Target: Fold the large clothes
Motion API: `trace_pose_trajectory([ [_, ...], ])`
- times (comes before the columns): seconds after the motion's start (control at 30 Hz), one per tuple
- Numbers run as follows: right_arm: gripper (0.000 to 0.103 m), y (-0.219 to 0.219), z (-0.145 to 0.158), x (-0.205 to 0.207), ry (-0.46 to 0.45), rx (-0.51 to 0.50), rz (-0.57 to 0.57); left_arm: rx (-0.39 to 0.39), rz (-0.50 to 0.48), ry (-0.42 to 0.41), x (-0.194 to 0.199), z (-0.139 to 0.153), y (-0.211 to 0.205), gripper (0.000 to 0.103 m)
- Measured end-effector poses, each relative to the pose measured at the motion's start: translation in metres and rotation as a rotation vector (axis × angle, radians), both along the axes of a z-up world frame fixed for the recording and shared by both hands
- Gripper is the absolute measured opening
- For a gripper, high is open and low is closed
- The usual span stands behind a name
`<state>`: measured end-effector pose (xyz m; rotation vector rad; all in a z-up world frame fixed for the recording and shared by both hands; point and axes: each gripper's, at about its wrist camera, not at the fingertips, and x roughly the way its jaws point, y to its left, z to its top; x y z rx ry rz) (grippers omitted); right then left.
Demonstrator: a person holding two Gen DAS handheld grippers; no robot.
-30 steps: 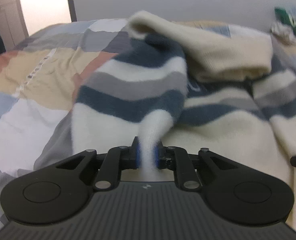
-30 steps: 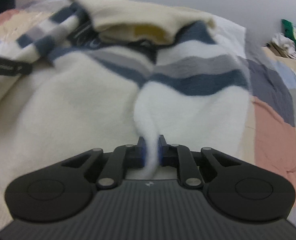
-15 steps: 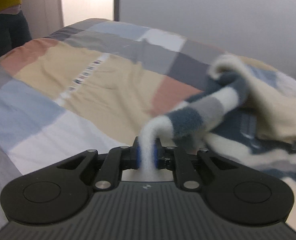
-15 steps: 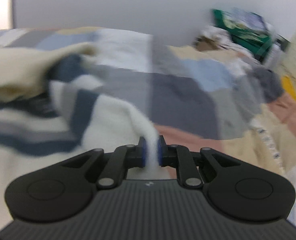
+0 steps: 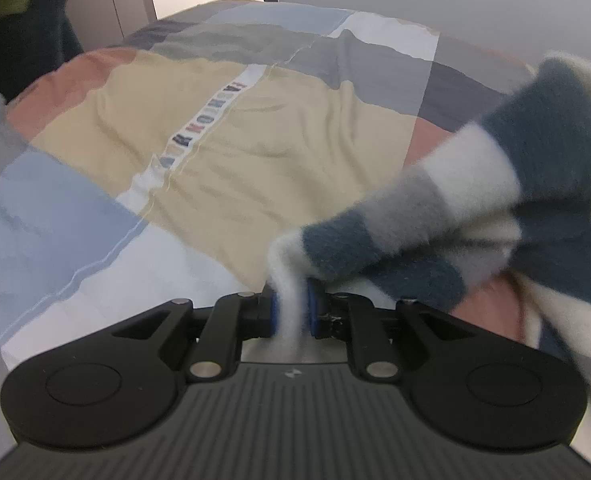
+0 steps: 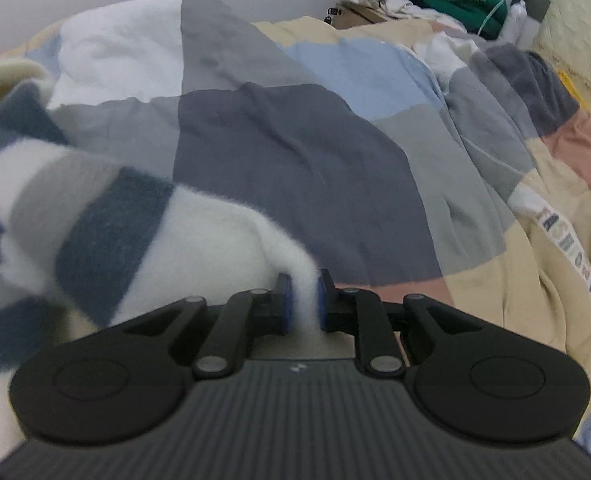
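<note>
We have the striped fleece garment [image 5: 447, 216] pinched by its white edge in both the left gripper [image 5: 292, 312] and the right gripper [image 6: 302, 300], the right's jaws easing open, spreading it over the patchwork bedspread [image 5: 255, 132]; next we likely lay it flat.

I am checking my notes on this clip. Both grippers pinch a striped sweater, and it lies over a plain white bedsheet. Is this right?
Not quite. The cover under the striped sweater is not plain white: it is a patchwork of beige, blue, grey and pink blocks, as the left wrist view shows. The rest holds: the left gripper and the right gripper both pinch the sweater.
</note>
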<state>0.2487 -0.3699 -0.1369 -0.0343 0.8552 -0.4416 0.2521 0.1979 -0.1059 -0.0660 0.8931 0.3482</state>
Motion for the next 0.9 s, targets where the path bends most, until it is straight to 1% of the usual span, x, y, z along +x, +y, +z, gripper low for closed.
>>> trace_pose_trajectory([
  [0.07,0.018,0.000,0.001,0.004,0.002,-0.004,-0.004,0.036,-0.004,-0.001,0.004,-0.002,-0.004,0.016],
  [0.17,0.018,-0.005,0.006,0.002,-0.010,0.033,-0.013,0.096,-0.012,-0.001,0.005,-0.001,-0.014,0.016],
  [0.23,0.020,-0.007,0.009,-0.002,-0.017,0.046,-0.008,0.121,-0.019,-0.005,0.004,0.001,-0.019,0.017],
  [0.27,0.020,-0.008,0.010,-0.003,-0.020,0.045,-0.006,0.133,-0.022,-0.005,0.003,0.003,-0.021,0.020],
  [0.3,0.024,-0.009,0.011,-0.004,-0.023,0.041,-0.006,0.154,-0.023,-0.004,0.001,0.005,-0.024,0.027],
  [0.33,0.029,-0.008,0.013,-0.006,-0.028,0.037,-0.004,0.169,-0.023,-0.007,-0.001,0.007,-0.027,0.032],
  [0.37,0.033,-0.007,0.014,-0.007,-0.030,0.030,-0.001,0.183,-0.020,-0.014,-0.003,0.010,-0.029,0.043],
  [0.4,0.045,-0.006,0.017,-0.010,-0.034,0.022,0.004,0.196,-0.016,-0.027,-0.007,0.015,-0.032,0.055],
  [0.43,0.059,-0.004,0.020,-0.013,-0.040,0.018,0.007,0.196,-0.017,-0.042,-0.011,0.019,-0.034,0.058],
  [0.5,0.071,-0.002,0.029,-0.022,-0.075,0.024,0.012,0.165,-0.030,-0.074,-0.020,0.031,-0.039,0.062],
  [0.53,0.071,-0.002,0.034,-0.026,-0.090,0.034,0.017,0.149,-0.034,-0.088,-0.024,0.036,-0.041,0.064],
  [0.6,0.071,0.000,0.046,-0.035,-0.126,0.069,0.029,0.090,-0.056,-0.144,-0.036,0.048,-0.048,0.071],
  [0.67,0.071,0.003,0.059,-0.046,-0.171,0.112,0.030,0.011,-0.089,-0.194,-0.051,0.057,-0.060,0.072],
  [0.7,0.071,0.005,0.066,-0.052,-0.197,0.140,0.038,-0.024,-0.111,-0.204,-0.058,0.059,-0.069,0.072],
  [0.77,0.071,0.012,0.076,-0.060,-0.230,0.177,0.061,-0.090,-0.166,-0.202,-0.070,0.058,-0.090,0.072],
  [0.8,0.071,0.018,0.080,-0.063,-0.240,0.185,0.072,-0.111,-0.198,-0.188,-0.076,0.054,-0.104,0.072],
  [0.9,0.071,0.040,0.086,-0.068,-0.261,0.207,0.126,-0.121,-0.316,-0.119,-0.083,0.041,-0.140,0.072],
])
